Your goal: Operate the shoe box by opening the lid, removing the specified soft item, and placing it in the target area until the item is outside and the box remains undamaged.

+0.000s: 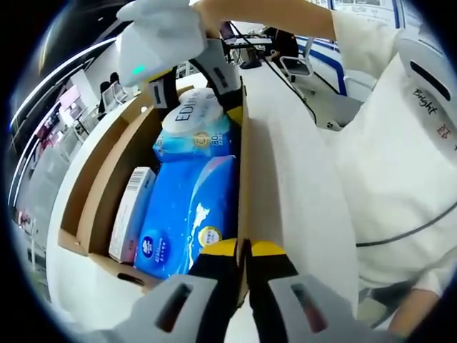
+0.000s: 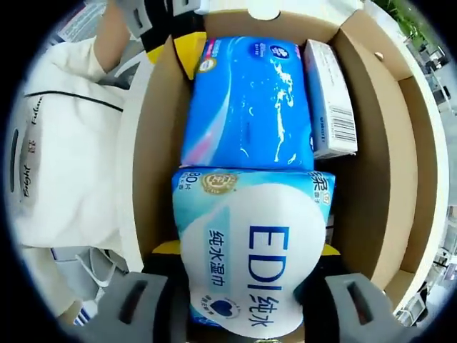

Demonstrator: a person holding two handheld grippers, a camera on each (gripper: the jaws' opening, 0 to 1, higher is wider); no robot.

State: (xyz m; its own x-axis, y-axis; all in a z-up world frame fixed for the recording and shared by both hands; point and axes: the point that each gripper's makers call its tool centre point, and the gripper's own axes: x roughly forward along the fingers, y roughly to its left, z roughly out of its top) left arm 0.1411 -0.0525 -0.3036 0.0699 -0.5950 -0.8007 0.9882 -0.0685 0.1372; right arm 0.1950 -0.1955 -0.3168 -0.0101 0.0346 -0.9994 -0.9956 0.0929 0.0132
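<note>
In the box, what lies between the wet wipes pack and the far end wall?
In the right gripper view, a blue tissue pack lies between the wipes pack and the far wall.

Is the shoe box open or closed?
Open. The shoe box has no lid over it, so the blue tissue pack inside shows.

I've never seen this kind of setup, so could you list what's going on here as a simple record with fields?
Box: open cardboard shoe box
Inside: EDI wet wipes pack, blue tissue pack, small white carton
Right gripper: jaws either side of the wipes pack
Left gripper: shut on the box wall
Person: white sleeve
</note>
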